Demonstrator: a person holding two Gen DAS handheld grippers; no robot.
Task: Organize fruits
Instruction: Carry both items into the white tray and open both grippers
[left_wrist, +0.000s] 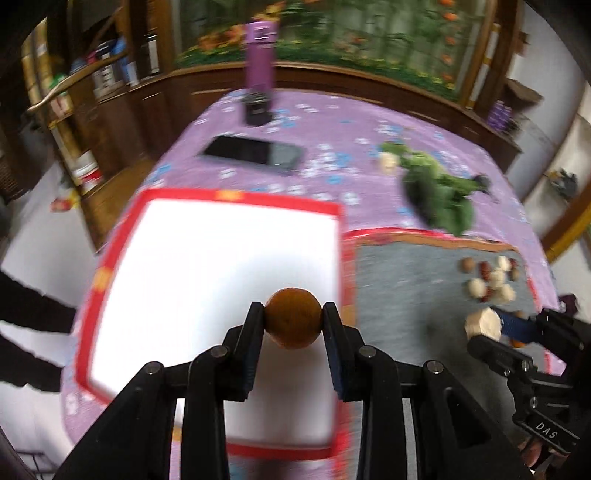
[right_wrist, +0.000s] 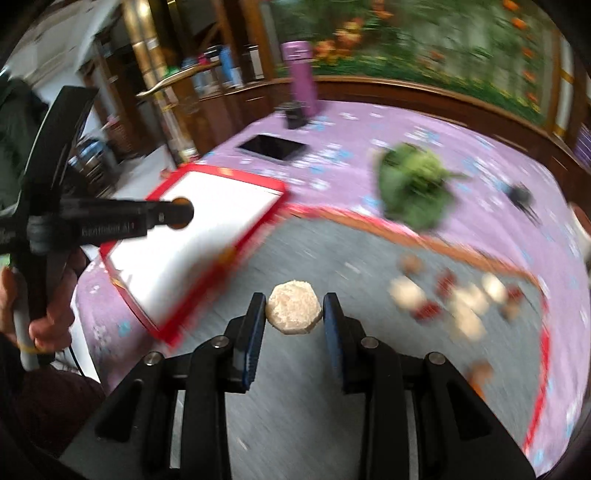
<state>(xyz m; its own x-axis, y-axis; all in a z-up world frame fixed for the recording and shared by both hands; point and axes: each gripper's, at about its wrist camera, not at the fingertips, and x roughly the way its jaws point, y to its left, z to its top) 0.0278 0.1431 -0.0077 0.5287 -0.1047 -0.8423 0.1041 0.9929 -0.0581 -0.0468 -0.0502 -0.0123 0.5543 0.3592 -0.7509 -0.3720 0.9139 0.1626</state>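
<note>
While it hangs over the white tray (left_wrist: 207, 280), the brown round fruit (left_wrist: 293, 318) sits pinched in the left claw (left_wrist: 293, 319), tilted steeply down. Right of the tray, over the grey mat (right_wrist: 295, 424), the right claw (right_wrist: 294, 314) pinches a pale faceted fruit (right_wrist: 293, 312), also angled down. Loose fruits (right_wrist: 458, 302) lie on the mat, further right of the tray. A hand (right_wrist: 44, 321) grips the left claw's handle.
</note>
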